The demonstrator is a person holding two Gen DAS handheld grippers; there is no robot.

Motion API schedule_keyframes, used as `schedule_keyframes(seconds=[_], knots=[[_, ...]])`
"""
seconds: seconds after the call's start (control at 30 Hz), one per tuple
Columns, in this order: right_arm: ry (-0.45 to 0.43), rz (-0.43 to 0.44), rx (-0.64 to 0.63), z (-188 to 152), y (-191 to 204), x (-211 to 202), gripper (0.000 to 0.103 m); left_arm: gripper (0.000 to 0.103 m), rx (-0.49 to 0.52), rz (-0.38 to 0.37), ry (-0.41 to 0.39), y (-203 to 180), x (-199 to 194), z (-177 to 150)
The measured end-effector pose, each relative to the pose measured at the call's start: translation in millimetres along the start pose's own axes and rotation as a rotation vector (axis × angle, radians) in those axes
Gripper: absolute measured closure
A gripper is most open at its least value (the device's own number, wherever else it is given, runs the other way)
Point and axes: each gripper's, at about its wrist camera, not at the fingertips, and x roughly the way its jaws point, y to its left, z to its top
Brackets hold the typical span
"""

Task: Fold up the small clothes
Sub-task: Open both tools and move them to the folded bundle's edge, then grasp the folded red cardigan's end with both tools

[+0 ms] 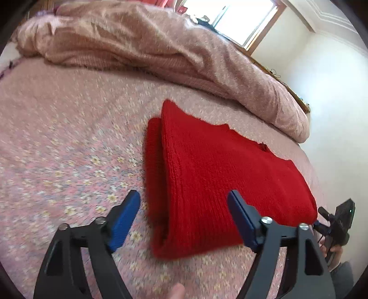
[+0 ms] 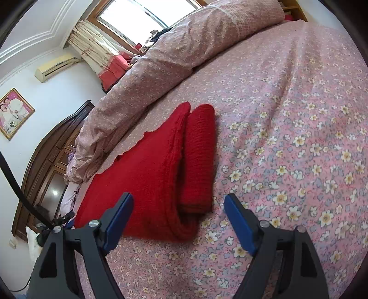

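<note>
A red knitted garment (image 1: 214, 174) lies folded on the pink flowered bedsheet (image 1: 57, 149), its layers stacked and a folded edge towards me. My left gripper (image 1: 184, 197) stands open just short of the garment's near left corner, and its blue pads (image 1: 125, 218) do not press on the cloth. In the right wrist view the same garment (image 2: 147, 174) has a narrower folded strip along its right side. My right gripper (image 2: 179, 200) is open over the near right corner, with nothing pinched. The right gripper (image 1: 340, 220) also shows at the far right of the left wrist view, held by a hand.
A rumpled pink duvet (image 1: 138, 43) is heaped along the far side of the bed. The bed's edge and a white wall (image 1: 333, 103) lie to the right. A dark wooden headboard (image 2: 46, 161) and a window (image 2: 142, 16) show in the right wrist view.
</note>
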Motion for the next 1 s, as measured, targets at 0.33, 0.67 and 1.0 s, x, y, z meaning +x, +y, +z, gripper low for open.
schedule_keyframes(seconds=[0.33,0.67,1.0], knots=[[0.036,0.035,-0.015,11,8,29,0.010,0.028,0.014,0.005,0.034,3,37,3],[0.033,0.095,-0.032,24,19,55,0.010,0.028,-0.036,-0.084,0.109,3,34,1],[0.140,0.122,-0.023,0,27,47,0.017,0.028,-0.220,-0.261,0.183,23,29,-7]])
